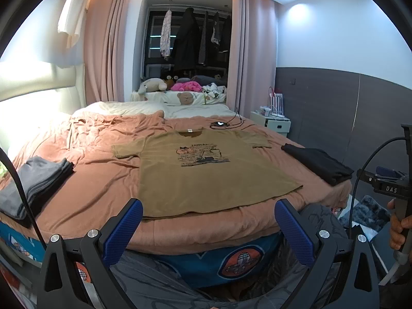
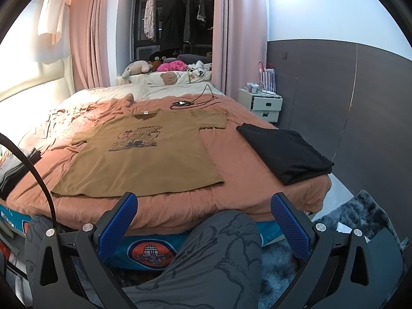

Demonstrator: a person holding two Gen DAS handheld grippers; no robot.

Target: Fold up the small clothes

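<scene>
Spread blue fingers (image 1: 123,231) before flat brown T-shirt (image 1: 206,172), collar apparently pointing away.

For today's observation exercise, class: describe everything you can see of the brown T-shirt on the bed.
The brown T-shirt lies spread flat, front up, on the orange bedcover, unfolded. It looks like soft cotton, with short sleeves out to each side, a pale label inside the collar and a dark and orange printed graphic on the chest. Its hem lies nearest the bed's front edge. Nothing rests on it and neither gripper touches it.
</scene>
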